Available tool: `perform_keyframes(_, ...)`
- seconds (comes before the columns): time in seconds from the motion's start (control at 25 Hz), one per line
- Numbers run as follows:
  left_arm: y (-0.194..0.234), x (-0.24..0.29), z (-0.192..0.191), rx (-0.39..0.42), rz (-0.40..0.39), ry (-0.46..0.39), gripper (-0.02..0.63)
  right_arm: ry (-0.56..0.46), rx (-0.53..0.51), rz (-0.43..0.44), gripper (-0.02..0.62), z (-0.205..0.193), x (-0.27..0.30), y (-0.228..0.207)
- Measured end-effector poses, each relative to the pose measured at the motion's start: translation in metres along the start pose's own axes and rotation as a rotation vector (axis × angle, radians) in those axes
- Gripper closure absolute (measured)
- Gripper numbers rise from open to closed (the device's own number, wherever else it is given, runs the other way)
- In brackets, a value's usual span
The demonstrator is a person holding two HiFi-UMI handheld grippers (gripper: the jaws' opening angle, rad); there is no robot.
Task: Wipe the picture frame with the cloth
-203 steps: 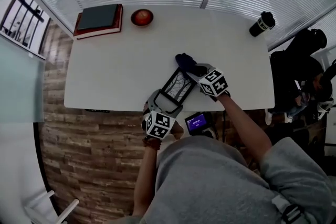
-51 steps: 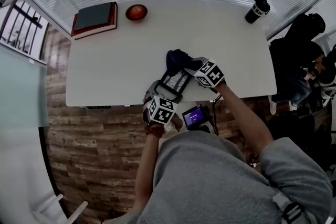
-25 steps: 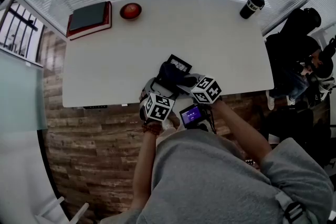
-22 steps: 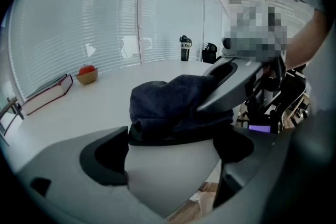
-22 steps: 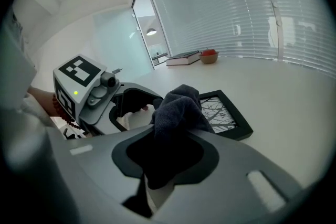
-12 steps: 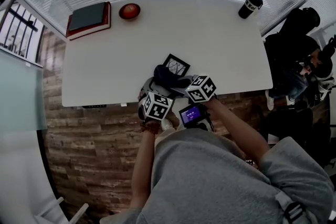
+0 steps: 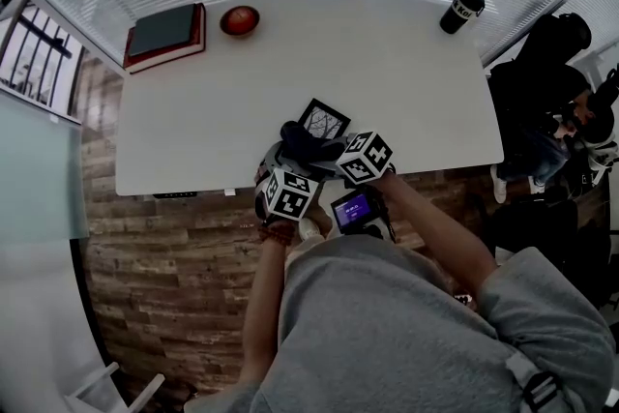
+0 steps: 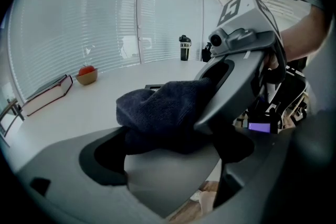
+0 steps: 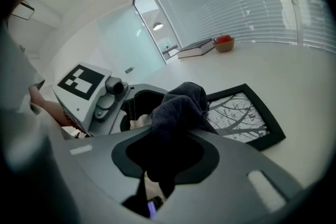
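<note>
The black picture frame (image 7: 324, 119) (image 9: 244, 115) with a branch print lies flat on the white table (image 7: 213, 111), free of both grippers. The dark blue cloth (image 7: 300, 142) (image 8: 168, 110) (image 9: 178, 107) is bunched just nearer than the frame's near corner. My right gripper (image 7: 334, 153) (image 9: 168, 160) is shut on the cloth. My left gripper (image 7: 279, 162) (image 8: 168, 165) faces it at the table's front edge. Its jaws stand wide and open, and the cloth hangs across their gap. In the left gripper view the right gripper (image 8: 236, 76) presses down over the cloth.
A red-covered book (image 7: 166, 34) and a bowl with a red fruit (image 7: 239, 19) sit at the far left corner. A black tumbler (image 7: 461, 8) stands at the far right. A person (image 7: 561, 111) sits beyond the right end. A small lit screen (image 7: 353, 210) hangs at my waist.
The left gripper has let go of the frame, which now lies flat. In the last second the right gripper drew the cloth off the frame toward the front edge.
</note>
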State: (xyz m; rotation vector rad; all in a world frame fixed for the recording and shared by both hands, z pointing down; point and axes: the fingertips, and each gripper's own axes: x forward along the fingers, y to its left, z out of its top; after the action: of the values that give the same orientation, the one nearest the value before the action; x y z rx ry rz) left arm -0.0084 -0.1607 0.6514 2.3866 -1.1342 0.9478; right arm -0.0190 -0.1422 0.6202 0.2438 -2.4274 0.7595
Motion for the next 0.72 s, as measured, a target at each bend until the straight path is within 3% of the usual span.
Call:
perform_keyframes(0.12,0.000,-0.001,0.001,0.008,0.011,-0.016,0.100,-0.268,0.133,0.170,0.497,0.036,-0.021,0.016)
perform_keyframes(0.2,-0.001,-0.002,0.002,0.028,0.018,-0.039,0.100,-0.432,0.193,0.211,0.499,0.060,-0.044,0.021)
perform_keyframes(0.32,-0.009,-0.009,0.006,0.050,-0.018,-0.072,0.107,-0.515,0.116,0.129,0.499,0.074,-0.076,0.018)
perform_keyframes(0.4,-0.009,-0.022,0.020,0.040,-0.031,-0.138,0.109,-0.568,0.063,0.060,0.497,0.082,-0.099,0.014)
perform_keyframes(0.72,0.027,-0.130,0.140,0.000,0.107,-0.572,0.180,-0.799,-0.182,-0.235,0.497,0.127,-0.184,0.029)
